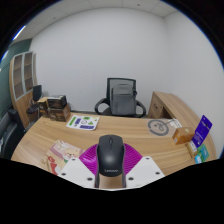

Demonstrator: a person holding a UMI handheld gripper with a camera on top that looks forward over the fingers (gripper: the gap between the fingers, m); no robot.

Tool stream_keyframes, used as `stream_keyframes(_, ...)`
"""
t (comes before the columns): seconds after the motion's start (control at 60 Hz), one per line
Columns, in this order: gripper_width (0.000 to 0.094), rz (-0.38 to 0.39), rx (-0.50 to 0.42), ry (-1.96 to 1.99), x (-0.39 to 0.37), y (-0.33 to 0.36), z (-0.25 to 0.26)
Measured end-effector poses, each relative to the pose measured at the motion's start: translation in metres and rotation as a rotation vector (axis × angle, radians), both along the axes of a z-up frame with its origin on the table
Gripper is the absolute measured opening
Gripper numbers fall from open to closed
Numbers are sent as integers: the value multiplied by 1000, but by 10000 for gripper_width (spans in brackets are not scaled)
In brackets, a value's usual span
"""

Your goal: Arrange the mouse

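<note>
A black computer mouse [110,153] with a scroll wheel and small white lettering sits between my gripper's [110,165] two fingers. The magenta pads [90,156] press against both of its sides. The mouse is held above the light wooden desk [120,130], and its nose points away toward the office chair. The fingertips are hidden under the mouse body.
A black mesh office chair [120,96] stands behind the desk. On the desk lie a magazine [84,122], a round plate-like item [160,126], colourful packets [62,150] on the left and boxes [200,130] on the right. A cabinet [24,80] stands on the left.
</note>
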State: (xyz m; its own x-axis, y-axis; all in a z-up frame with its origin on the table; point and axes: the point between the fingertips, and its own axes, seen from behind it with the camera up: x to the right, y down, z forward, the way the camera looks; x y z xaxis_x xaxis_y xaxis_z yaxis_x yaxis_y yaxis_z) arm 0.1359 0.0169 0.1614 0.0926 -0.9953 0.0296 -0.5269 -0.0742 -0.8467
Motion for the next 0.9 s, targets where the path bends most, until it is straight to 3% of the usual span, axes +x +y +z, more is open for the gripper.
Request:
stream_keyframes(0.2, 300, 122, 48, 13, 13, 108, 0)
stream_keyframes(0.317, 301, 177, 71, 78, 10, 167, -50)
stream_keyframes(0.45, 300, 239, 2, 149, 2, 205, -124)
stream_keyframes(0.633, 313, 201, -11, 227, -12, 202, -171)
stream_keyframes(0.833, 516, 207, -29, 221, -16, 202, -178)
stream_keyframes(0.867, 627, 187, -7, 209, -14, 201, -174)
stream_keyframes(0.9, 844, 175, 5, 203, -15, 200, -172)
